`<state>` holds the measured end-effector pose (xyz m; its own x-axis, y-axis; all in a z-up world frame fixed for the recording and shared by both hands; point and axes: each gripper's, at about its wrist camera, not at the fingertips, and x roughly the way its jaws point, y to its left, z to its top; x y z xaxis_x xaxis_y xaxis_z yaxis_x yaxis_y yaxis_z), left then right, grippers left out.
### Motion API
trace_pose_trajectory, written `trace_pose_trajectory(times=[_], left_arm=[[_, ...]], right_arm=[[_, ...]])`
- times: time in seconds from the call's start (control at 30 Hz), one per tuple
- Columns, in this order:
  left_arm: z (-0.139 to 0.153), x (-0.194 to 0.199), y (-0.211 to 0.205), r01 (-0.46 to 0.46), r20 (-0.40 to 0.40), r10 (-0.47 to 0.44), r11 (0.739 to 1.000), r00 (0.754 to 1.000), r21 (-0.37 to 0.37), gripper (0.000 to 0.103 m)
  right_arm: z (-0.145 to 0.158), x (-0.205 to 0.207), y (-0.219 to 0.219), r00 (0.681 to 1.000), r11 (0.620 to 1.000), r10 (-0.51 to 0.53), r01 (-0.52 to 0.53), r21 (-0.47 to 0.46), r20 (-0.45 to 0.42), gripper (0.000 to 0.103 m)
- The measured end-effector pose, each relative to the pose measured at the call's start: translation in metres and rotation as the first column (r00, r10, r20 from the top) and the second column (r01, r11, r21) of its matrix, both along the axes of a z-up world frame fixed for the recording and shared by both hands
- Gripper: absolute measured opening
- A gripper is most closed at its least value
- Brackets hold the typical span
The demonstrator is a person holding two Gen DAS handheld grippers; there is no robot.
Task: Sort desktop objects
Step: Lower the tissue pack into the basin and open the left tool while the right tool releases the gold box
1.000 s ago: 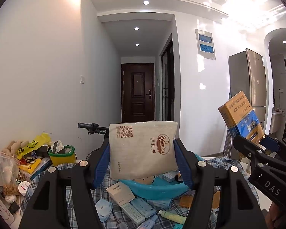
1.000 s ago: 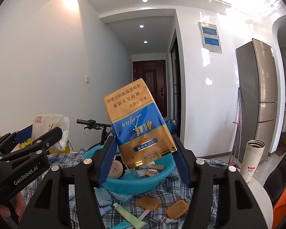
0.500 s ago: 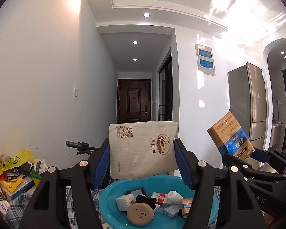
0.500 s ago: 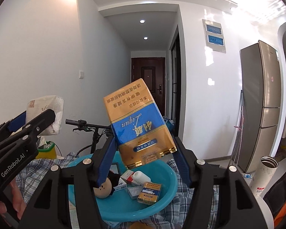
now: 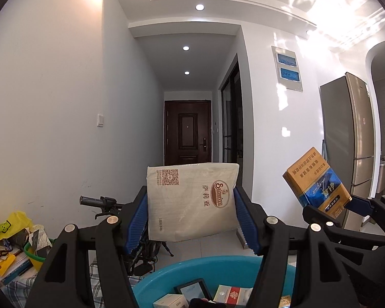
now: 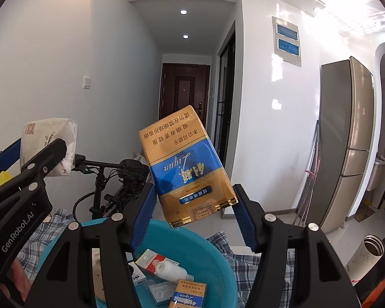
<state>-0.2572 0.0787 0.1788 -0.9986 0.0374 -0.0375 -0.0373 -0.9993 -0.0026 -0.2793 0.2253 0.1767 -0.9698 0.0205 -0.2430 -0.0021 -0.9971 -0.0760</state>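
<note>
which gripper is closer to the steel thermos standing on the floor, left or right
Right. The thermos stands just beside the right gripper, which holds the yellow-blue box over the blue basin. The left gripper, holding the tissue pack, is on the far side.

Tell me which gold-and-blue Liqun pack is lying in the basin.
The smaller pack at the basin's near edge; the other Liqun pack is held above it, tilted, in the right gripper.

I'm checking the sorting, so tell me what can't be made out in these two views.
- Basin contents: left view, cut off by the bottom edge and hidden by the left tongs.
- Tissue pack: right view, its lower part is behind the left tongs.
- Fine print on the carton: right view, too small.
</note>
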Motion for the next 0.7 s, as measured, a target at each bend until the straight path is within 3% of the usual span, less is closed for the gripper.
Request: trace_pose_trajectory(times=[0.23,0.33,0.47,0.53,0.6,0.67,0.7], left_arm=[[0.008,-0.039,0.012,-0.052,0.028,0.053,0.998,0.998,-0.022,0.067],[0.011,-0.046,0.011,-0.080,0.029,0.082,0.996,0.996,-0.041,0.067],[0.017,-0.051,0.000,-0.081,0.064,0.080,0.997,0.995,0.009,0.067],[0.020,-0.058,-0.005,-0.077,0.115,0.073,0.996,0.991,0.033,0.067],[0.022,-0.072,-0.009,-0.091,0.216,0.081,0.995,0.973,0.036,0.067],[0.021,-0.092,-0.013,-0.071,0.357,0.047,0.996,0.933,0.054,0.066],[0.020,-0.103,-0.013,-0.062,0.437,0.034,0.997,0.899,0.049,0.066]], right_arm=[[0.013,-0.033,0.001,1.000,1.000,-0.020,0.020,-0.014,0.010,0.058],[0.016,-0.036,0.003,0.999,0.999,-0.037,0.037,0.021,-0.005,0.058],[0.019,-0.036,0.001,0.998,0.996,-0.053,0.054,0.072,-0.023,0.058],[0.020,-0.035,0.000,0.999,0.996,-0.041,0.042,0.076,-0.016,0.058],[0.021,-0.043,0.001,0.998,0.998,-0.032,0.030,0.049,0.045,0.058],[0.019,-0.057,0.001,0.988,0.999,-0.002,-0.005,0.047,0.156,0.058],[0.017,-0.064,-0.001,0.978,0.998,0.001,-0.014,0.062,0.208,0.058]])
